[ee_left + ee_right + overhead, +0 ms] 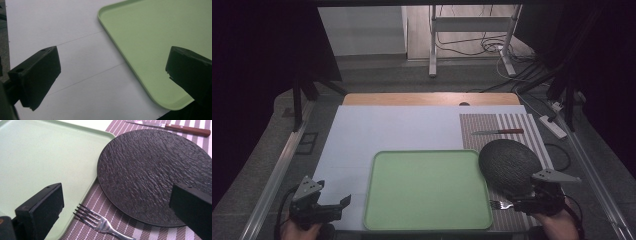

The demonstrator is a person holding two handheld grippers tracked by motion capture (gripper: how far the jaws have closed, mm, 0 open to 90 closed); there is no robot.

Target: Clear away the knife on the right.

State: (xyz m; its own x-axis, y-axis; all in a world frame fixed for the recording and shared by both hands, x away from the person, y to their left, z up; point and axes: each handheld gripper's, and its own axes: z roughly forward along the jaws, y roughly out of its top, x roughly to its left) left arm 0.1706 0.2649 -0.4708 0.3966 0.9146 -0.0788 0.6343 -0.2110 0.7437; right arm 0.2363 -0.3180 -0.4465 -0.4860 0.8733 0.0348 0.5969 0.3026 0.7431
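- The right gripper (pixel 518 204) is held low at the near right corner of the worktop (pixel 412 127), above the striped placemat (pixel 512 122). Its fingers (pixel 40 207) are spread wide apart and nothing is pinched between them.
- A metal fork (pixel 100 223) is seen on the striped placemat, between the fingers of the right gripper in the right gripper view. Its tines are pointed toward the green tray (pixel 427 190), and it is touched by neither finger.
- In the high view the fork (pixel 501 204) is found just beside the right edge of the tray, in front of the right gripper.
- A dark round plate (pixel 155 172) with a rough surface is laid on the placemat, just behind the fork. Its left rim is very near to the tray edge; whether it overlaps the edge cannot be told.
- A knife (pixel 498 132) with a brown wooden handle is placed on the placemat behind the plate, well apart from the fork.
- The left gripper (pixel 339 206) is held at the near left corner, above the white sheet (pixel 377 130) that covers the worktop. Its fingers (pixel 37 75) are also spread apart, and nothing is held between them.
- In the left gripper view, the near left corner of the green tray (pixel 155 30) is seen between the fingers, with the white sheet beside it.
- The tray is laid flat in the near middle of the worktop, between the two grippers.
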